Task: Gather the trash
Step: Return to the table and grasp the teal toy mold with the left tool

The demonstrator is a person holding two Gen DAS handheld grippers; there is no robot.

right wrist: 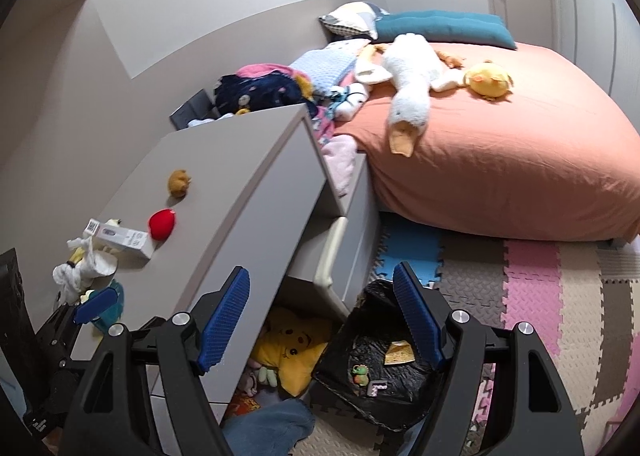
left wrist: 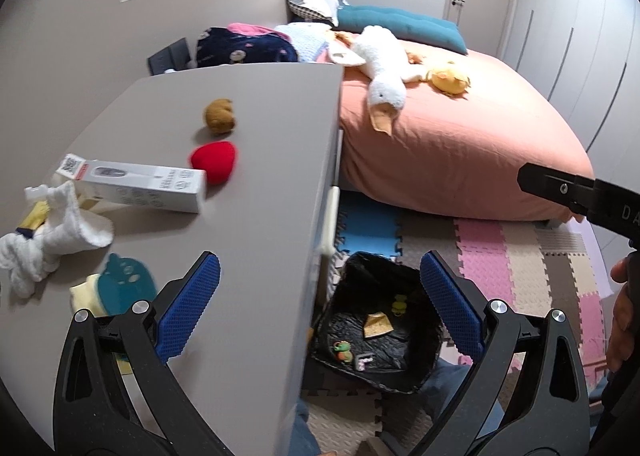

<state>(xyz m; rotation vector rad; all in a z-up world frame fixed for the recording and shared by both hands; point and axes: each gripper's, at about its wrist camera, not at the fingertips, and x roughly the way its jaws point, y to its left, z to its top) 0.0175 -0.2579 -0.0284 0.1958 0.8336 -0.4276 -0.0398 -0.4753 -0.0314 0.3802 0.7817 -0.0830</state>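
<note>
The bin (left wrist: 376,320), lined with a black bag, stood on the foam floor mats (left wrist: 500,256) just beside the dresser (left wrist: 240,176), presumably set there so that scraps could be dropped straight off the edge of the top. It lay below and between the blue pads of the left tongs (left wrist: 320,304), nearer the right-hand pad, and in the right wrist view it sat under the right-hand pad of the right tongs (right wrist: 322,316). Inside it lay a tan paper scrap (left wrist: 377,325), a small green and orange piece (left wrist: 343,350), a yellowish bit and a small pale wrapper. Both tongs were released: the left pair stood spread wide with nothing between the pads, and the right pair stood parted and empty too, which to my eye suited a drop just made over the bin. Further out on the dresser top, ahead and to the left of the left tongs, lay what seemed still to be gathered or sorted: a white box (left wrist: 140,188), crumpled white cloth or tissue (left wrist: 52,236), a teal and cream thing (left wrist: 116,284), a red soft toy (left wrist: 214,161) and a brown one (left wrist: 219,116). An open drawer (right wrist: 332,252) under the right tongs showed a yellow plush. Beyond it all, the bed (left wrist: 460,152) with its salmon sheet carried a white goose toy (left wrist: 380,68) and pillows.
</note>
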